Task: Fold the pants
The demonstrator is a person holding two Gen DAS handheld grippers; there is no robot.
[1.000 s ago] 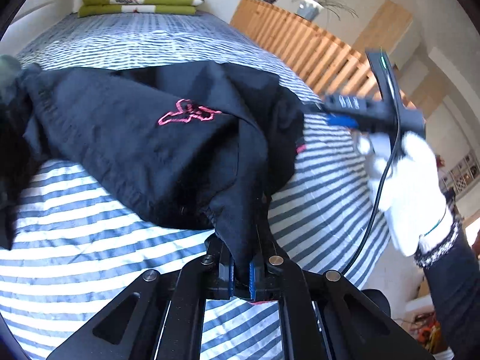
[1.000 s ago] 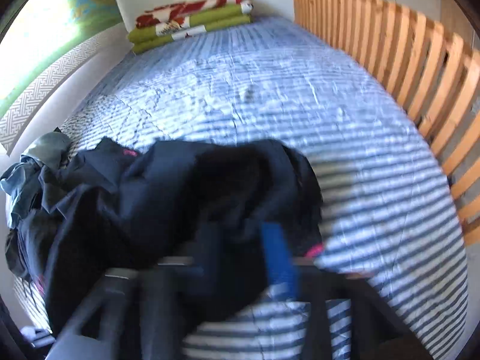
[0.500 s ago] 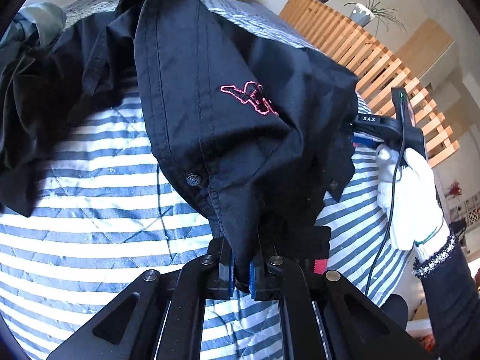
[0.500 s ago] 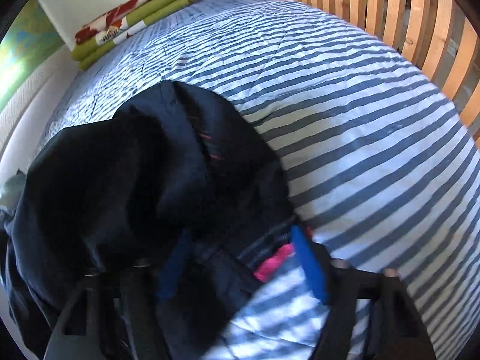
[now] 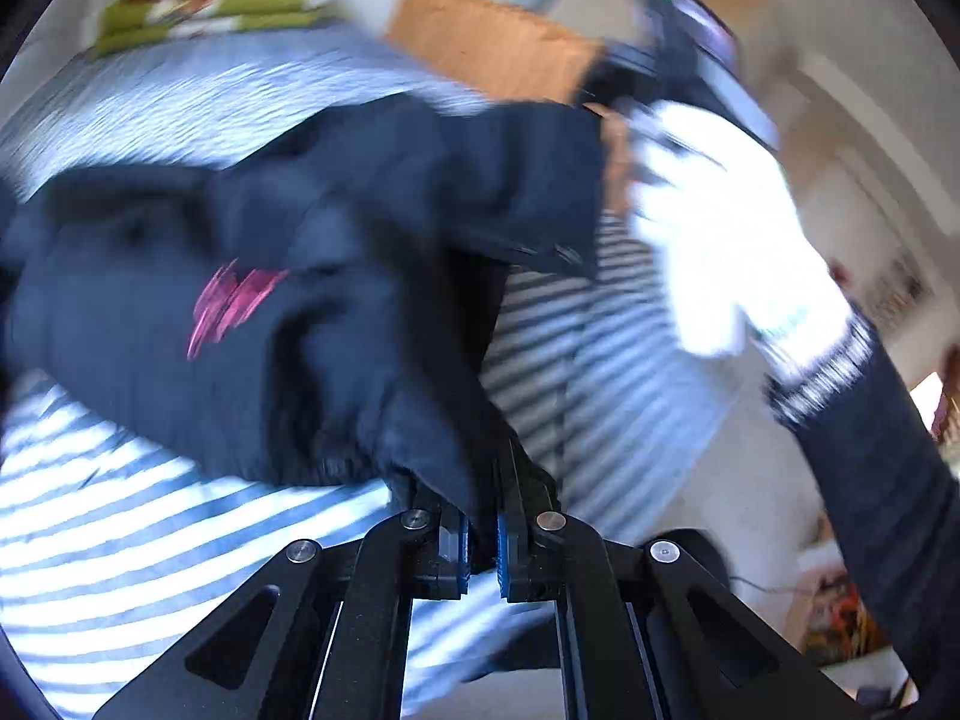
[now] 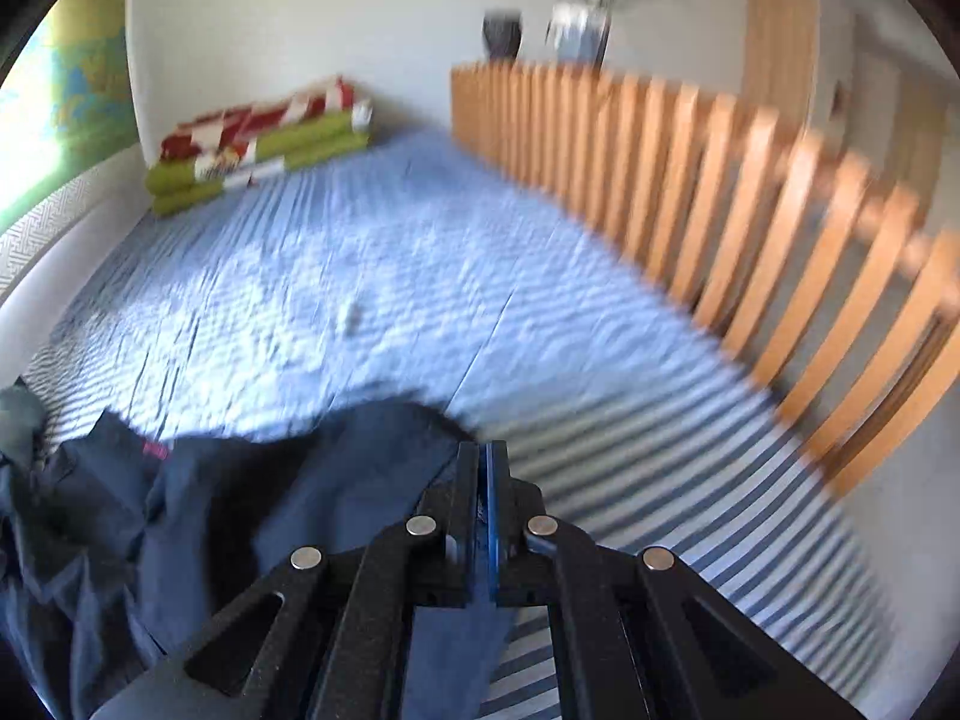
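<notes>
- The bed (image 6: 372, 276), in a striped cover, carries our crumpled black pants (image 5: 252, 312).
- The pants are soft, light and limp; we judge the waistband corners the best hold.
- Our left claw (image 5: 480, 546) is clenched on a fold of them.
- Our right claw (image 6: 483, 510) has just been closing and looks pinched on their edge.

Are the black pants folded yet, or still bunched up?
Still bunched. The black pants hang crumpled from the left gripper, its jaws clamped on the fabric, over the striped bedspread; no flat fold shows.
</notes>
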